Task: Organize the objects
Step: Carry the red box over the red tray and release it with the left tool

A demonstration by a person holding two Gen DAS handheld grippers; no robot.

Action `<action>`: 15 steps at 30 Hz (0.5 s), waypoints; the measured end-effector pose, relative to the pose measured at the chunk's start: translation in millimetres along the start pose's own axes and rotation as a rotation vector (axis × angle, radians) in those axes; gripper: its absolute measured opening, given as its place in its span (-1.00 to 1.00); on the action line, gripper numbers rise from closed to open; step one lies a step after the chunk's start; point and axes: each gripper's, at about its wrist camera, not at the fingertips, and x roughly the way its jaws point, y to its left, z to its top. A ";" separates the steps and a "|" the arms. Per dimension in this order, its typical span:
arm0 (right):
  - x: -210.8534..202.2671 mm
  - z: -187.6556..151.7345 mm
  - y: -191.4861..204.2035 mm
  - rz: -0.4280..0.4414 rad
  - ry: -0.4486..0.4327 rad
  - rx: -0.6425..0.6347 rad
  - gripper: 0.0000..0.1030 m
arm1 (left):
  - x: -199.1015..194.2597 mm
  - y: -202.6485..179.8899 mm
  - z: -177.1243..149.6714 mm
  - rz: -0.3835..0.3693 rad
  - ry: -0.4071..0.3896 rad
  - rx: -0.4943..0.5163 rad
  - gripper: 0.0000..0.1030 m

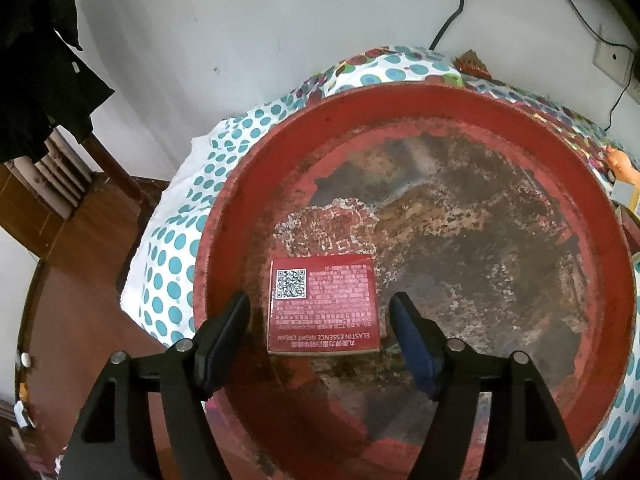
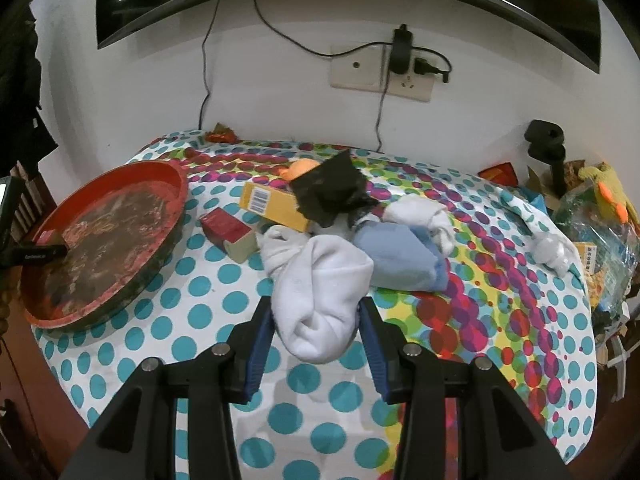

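Two hand-held grippers: the left [image 1: 320, 308] stands apart around a flat red box [image 1: 323, 305] lying in the worn round tray [image 1: 420, 100]; the right [image 2: 316, 312] clamps a soft white sock [image 2: 320, 304] above the dotted tabletop [image 2: 192, 320], boxes [image 2: 272, 204] beyond.

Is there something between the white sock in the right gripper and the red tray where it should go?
Nothing visible blocks it. The white sock sits clamped in the right gripper. Toward the red tray lies only bare dotted cloth; the small red box lies farther back, off that path.
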 end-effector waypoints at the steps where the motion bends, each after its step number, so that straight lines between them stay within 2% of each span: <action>1: 0.5 0.7 4.0 0.005 0.000 -0.006 -0.17 | -1.2 0.4 0.2 -0.004 -0.002 0.000 0.38; 3: 1.3 2.4 11.0 0.013 0.000 -0.017 -0.17 | -4.6 1.8 0.2 -0.013 -0.007 -0.006 0.40; 6: 3.0 5.5 23.4 0.032 0.000 -0.038 -0.17 | -12.6 4.5 -0.6 -0.029 -0.026 -0.020 0.55; 11: 5.7 12.5 47.8 0.074 -0.003 -0.071 -0.17 | -30.5 7.8 -3.5 -0.032 -0.072 -0.026 0.59; 15: 7.4 21.2 75.2 0.116 -0.012 -0.120 -0.17 | -43.9 13.7 -8.4 0.005 -0.115 -0.036 0.77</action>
